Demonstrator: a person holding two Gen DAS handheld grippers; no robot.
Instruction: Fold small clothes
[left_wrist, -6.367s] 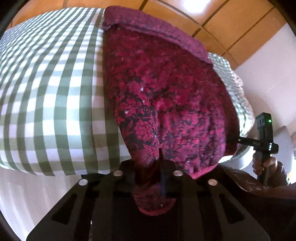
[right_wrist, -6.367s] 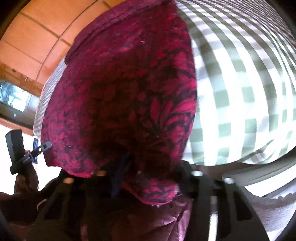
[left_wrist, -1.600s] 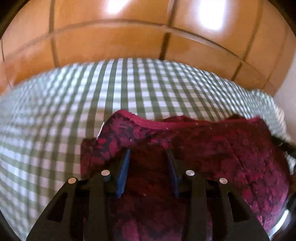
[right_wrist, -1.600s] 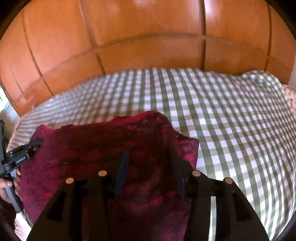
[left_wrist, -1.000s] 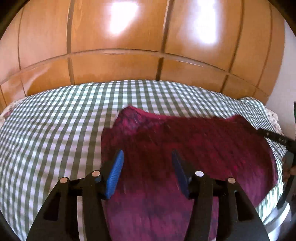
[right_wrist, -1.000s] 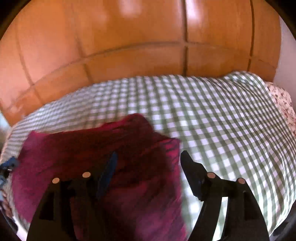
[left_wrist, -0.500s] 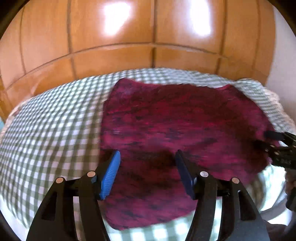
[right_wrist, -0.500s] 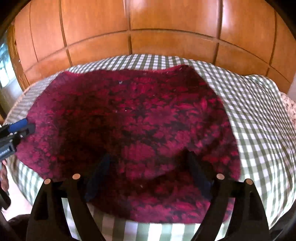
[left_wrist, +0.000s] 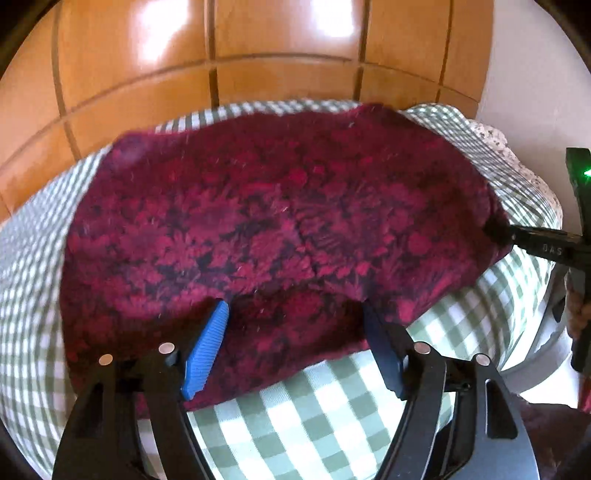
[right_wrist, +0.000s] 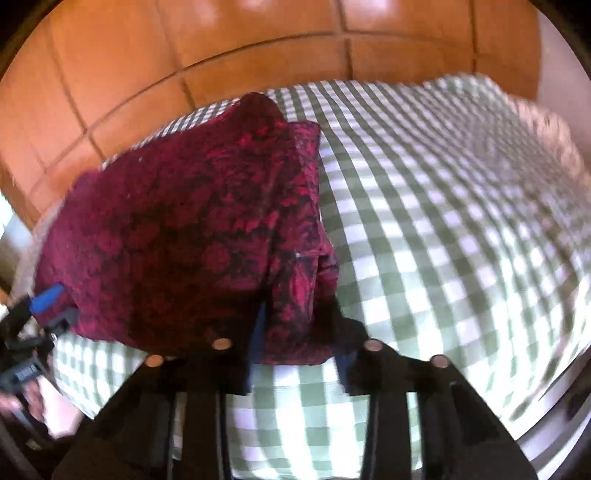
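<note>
Through my left wrist view, my left gripper (left_wrist: 295, 343) has its jaws spread wide, having just been opening, over the near edge of the dark red garment (left_wrist: 273, 229) lying on the checked bed (left_wrist: 332, 417), with my right gripper (left_wrist: 496, 230) at its far right corner. Through my right wrist view, my right gripper (right_wrist: 295, 328) has just been closing, its jaws pinching the garment's (right_wrist: 177, 236) near corner, while the left gripper (right_wrist: 48, 306) sits at the left edge.
</note>
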